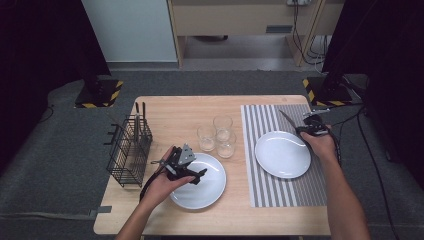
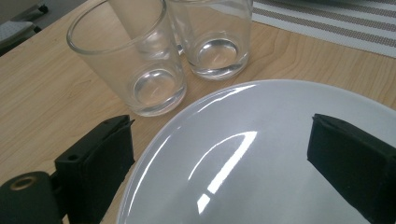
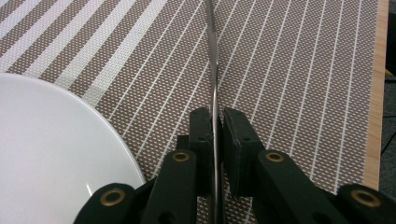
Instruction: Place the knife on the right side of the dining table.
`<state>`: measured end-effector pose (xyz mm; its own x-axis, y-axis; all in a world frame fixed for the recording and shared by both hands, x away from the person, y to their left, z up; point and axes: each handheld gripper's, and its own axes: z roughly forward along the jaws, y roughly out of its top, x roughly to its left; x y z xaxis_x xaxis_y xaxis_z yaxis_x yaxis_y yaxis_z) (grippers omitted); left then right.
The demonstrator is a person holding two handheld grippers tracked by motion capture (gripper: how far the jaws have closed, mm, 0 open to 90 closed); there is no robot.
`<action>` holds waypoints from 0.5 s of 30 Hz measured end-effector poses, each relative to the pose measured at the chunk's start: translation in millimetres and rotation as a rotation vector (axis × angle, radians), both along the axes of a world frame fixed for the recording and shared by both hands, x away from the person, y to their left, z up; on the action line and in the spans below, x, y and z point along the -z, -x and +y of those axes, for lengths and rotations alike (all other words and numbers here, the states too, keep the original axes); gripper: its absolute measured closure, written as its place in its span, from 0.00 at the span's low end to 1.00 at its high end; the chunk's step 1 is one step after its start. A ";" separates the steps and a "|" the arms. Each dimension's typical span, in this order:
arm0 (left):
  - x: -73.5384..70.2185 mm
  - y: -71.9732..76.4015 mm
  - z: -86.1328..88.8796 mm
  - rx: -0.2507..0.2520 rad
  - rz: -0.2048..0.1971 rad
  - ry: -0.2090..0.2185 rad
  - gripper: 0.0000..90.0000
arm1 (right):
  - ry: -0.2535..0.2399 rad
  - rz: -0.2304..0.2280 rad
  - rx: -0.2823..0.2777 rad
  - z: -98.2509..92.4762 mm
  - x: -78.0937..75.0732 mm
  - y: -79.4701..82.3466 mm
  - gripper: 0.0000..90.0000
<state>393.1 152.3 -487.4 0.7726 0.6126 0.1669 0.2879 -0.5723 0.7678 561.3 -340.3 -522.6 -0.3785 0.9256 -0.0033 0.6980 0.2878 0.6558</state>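
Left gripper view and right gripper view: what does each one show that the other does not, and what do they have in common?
The left gripper view alone shows clear empty glasses standing on bare wood, beside a white plate that the open jaws of the left gripper straddle. The right gripper view alone shows the right gripper shut on a thin metal knife, edge-on, over the striped placemat, with another white plate beside it. Shared: each shows a white plate, black jaws, the wooden table and some striped placemat.

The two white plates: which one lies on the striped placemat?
The right plate, beside the right gripper, lies on the striped placemat. The left plate rests directly on the bare wooden table.
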 end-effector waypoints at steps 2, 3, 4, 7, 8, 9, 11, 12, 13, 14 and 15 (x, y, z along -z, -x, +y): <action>0.3 0.2 -0.6 0.002 -0.001 0.000 0.07 | -0.005 0.004 0.001 -0.7 -0.1 -0.1 0.91; 0.2 0.3 -0.8 0.005 0.000 0.000 0.07 | -0.012 0.008 0.004 -1.7 0.0 -0.4 0.91; 0.2 0.3 -0.8 0.005 0.000 0.000 0.07 | -0.012 0.008 0.004 -1.7 0.0 -0.4 0.91; 0.0 0.4 -0.7 0.007 0.000 0.001 0.07 | -0.019 0.008 0.009 -3.3 0.2 -1.1 0.91; 0.0 0.4 -0.7 0.007 0.000 0.001 0.07 | -0.019 0.008 0.009 -3.3 0.2 -1.1 0.91; 0.2 0.1 -0.6 0.008 0.001 0.001 0.07 | -0.024 0.009 0.011 -3.5 0.3 -1.2 0.90; 1.0 -0.2 -0.9 0.007 0.004 0.001 0.07 | -0.028 0.004 0.019 -4.8 0.7 -1.3 0.90; 1.0 -0.2 -0.9 0.007 0.004 0.001 0.07 | -0.026 0.004 0.017 -4.7 0.6 -1.3 0.90; 1.2 -0.2 -1.3 0.010 0.005 0.000 0.07 | -0.025 0.004 0.016 -4.7 0.6 -1.3 0.90; 1.2 -0.2 -1.3 0.010 0.005 0.000 0.07 | -0.025 0.004 0.016 -4.7 0.6 -1.3 0.90; 1.2 0.1 -1.7 0.010 0.003 -0.002 0.07 | -0.025 0.004 0.019 -4.8 0.6 -1.4 0.89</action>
